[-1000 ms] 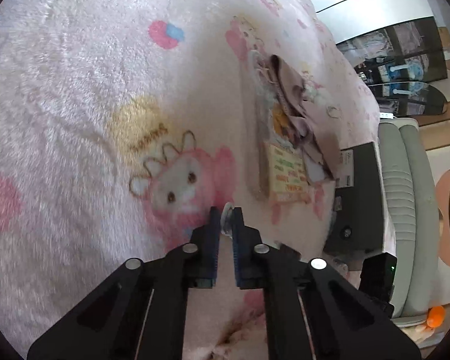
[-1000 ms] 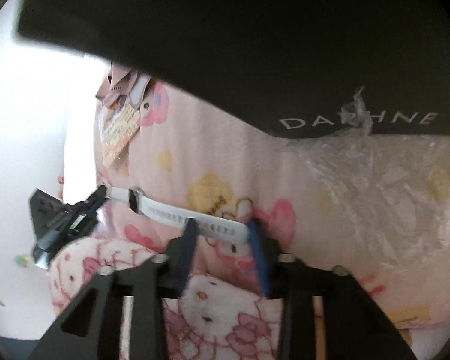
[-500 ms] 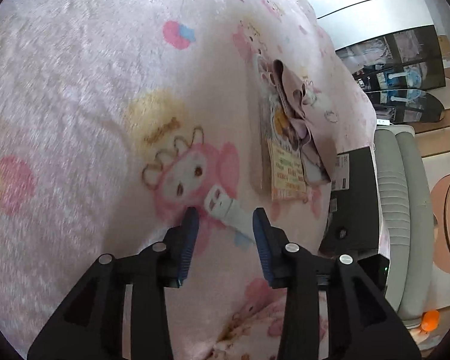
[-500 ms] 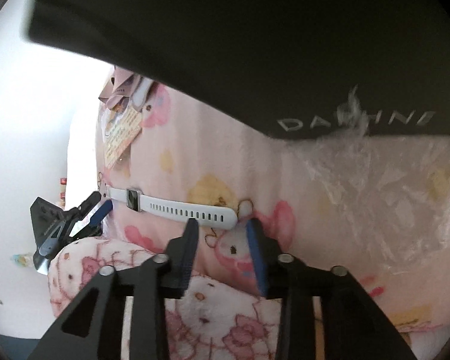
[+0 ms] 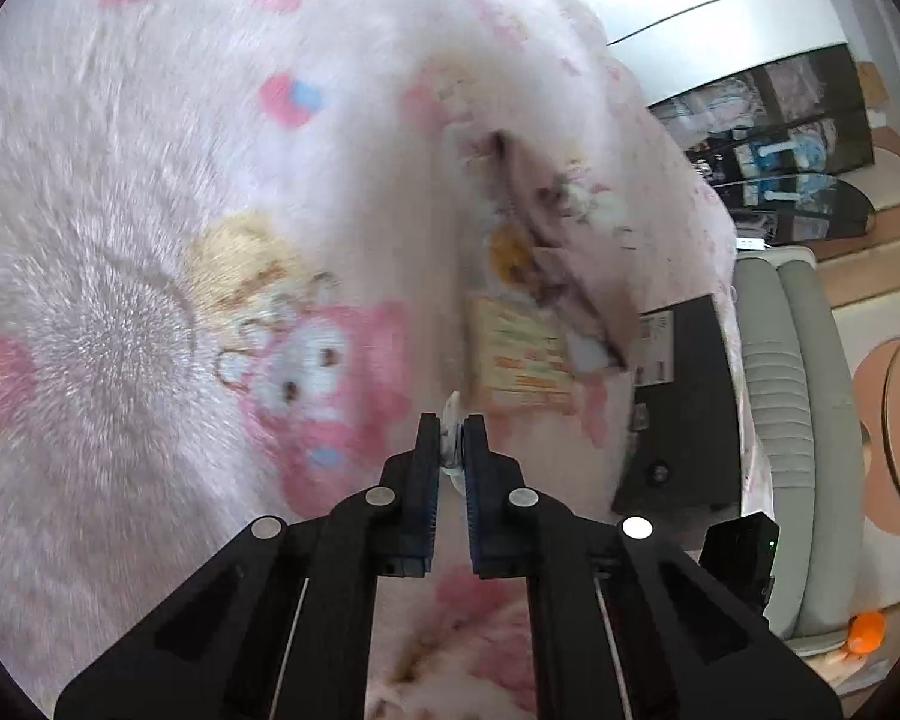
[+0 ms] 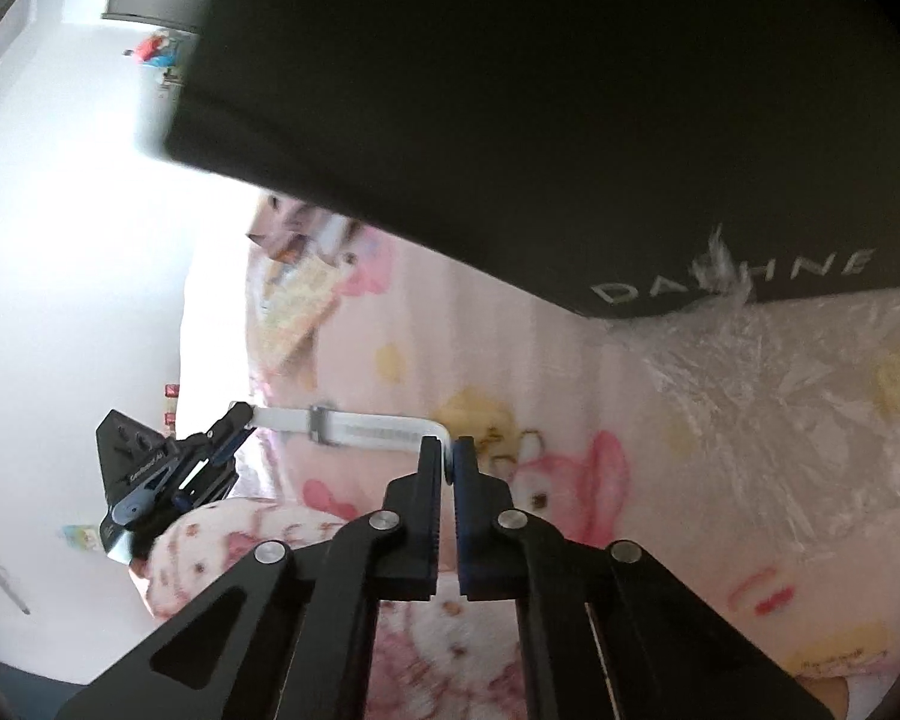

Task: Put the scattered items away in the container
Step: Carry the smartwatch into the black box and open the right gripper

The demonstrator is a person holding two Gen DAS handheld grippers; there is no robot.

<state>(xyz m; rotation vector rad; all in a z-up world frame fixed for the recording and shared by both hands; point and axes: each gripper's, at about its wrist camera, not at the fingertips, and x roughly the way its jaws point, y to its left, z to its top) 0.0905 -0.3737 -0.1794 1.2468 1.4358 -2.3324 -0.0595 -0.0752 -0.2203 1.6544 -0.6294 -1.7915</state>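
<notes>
A pink cartoon-print blanket [image 5: 150, 192] covered the bed. Crumpled clear plastic wrap [image 6: 768, 396] lay on it. Beyond the bed's edge stood a grey ribbed cushion [image 5: 780, 420], with a small orange object [image 5: 865, 630] near its foot.

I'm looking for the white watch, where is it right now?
In the right wrist view the white watch stretches above the pink blanket, one strap end pinched in the right tongs, the other in the left tongs, below the black box.
</notes>
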